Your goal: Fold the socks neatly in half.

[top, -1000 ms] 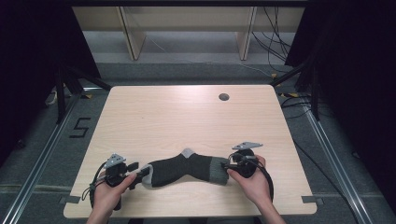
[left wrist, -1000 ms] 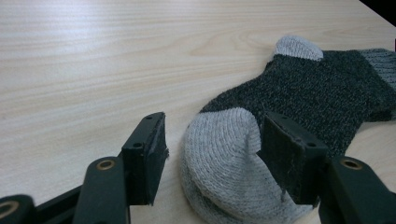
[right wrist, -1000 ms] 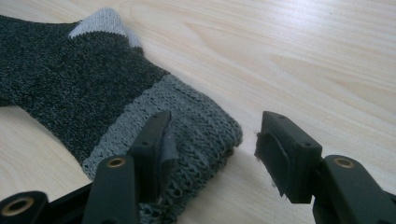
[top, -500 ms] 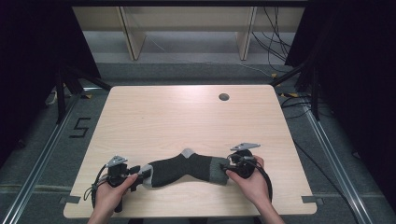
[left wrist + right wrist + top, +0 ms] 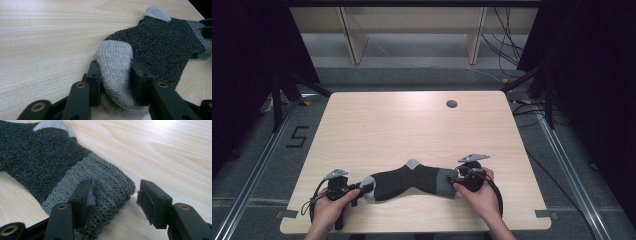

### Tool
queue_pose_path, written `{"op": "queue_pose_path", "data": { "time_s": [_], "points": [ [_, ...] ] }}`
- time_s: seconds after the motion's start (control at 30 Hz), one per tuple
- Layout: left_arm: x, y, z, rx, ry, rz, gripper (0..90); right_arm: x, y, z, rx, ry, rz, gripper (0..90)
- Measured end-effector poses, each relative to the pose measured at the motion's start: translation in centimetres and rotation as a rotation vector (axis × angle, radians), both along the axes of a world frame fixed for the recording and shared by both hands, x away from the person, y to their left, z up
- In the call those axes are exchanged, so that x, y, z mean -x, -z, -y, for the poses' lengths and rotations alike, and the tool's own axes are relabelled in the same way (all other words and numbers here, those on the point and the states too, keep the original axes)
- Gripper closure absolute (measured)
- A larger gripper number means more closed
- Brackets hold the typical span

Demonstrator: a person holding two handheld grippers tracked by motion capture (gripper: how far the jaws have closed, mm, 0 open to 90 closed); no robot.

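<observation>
A pale wooden bench (image 5: pixel 412 125) carries one dark grey sock (image 5: pixel 409 181) with light grey toe, heel and cuff, lying flat well apart from the round cable hole (image 5: pixel 452 104).

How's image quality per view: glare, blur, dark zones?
High view: even light on the table, surroundings nearly black, slightly soft. Left gripper view: the sock toe is sharp between the left tool jaws, which have just been closing; bottom edge blurs. Right gripper view: glare on wood at top right, sock cuff knit crisp by the right tool.
</observation>
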State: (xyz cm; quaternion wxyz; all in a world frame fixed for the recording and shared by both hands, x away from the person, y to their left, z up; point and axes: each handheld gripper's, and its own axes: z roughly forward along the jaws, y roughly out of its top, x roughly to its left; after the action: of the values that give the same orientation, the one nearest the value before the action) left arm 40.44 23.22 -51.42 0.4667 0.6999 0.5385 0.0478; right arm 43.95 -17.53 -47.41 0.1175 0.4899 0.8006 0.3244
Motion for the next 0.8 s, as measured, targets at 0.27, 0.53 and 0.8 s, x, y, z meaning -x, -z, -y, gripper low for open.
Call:
{"op": "queue_pose_path", "data": {
  "time_s": [0.27, 0.53, 0.8],
  "points": [
    [0.0, 0.1, -0.2, 0.04, 0.012, -0.003, 72.7, 0.1, 0.0, 0.1, 0.001, 0.004, -0.022, 45.2],
    [0.1, -0.4, -0.5, 0.1, 0.017, 0.01, 75.1, 0.0, 0.1, 0.2, -0.013, 0.016, -0.058, 44.7],
    [0.1, -2.8, -0.6, 0.178, 0.002, 0.055, 75.2, -0.1, 0.2, 0.1, -0.02, 0.012, -0.053, 43.8]
  ]
}}
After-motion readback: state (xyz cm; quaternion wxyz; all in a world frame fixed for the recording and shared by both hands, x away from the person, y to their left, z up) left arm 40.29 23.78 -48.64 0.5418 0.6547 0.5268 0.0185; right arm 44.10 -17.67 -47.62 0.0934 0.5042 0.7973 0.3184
